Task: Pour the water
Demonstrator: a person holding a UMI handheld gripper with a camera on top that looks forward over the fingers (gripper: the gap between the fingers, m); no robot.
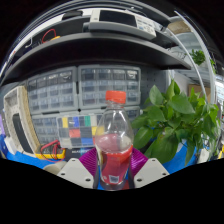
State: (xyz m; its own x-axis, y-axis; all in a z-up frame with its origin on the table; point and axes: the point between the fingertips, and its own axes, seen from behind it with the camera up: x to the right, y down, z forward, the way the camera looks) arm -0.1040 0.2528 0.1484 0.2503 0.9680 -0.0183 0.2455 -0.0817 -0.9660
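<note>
Hand-held gripper point(113, 172) clamped on clear plastic bottle point(115, 145), both pink pads pressing its sides. Bottle upright between fingers, red liquid inside, red cap point(116, 97) on. Leafy green plant point(178, 120) right. Parts-drawer cabinets point(80, 90) far behind.

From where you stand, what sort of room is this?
Probably a workshop or lab: small-parts drawer cabinets line the wall under a cluttered shelf. A plant stands beside the bottle the gripper holds.
</note>
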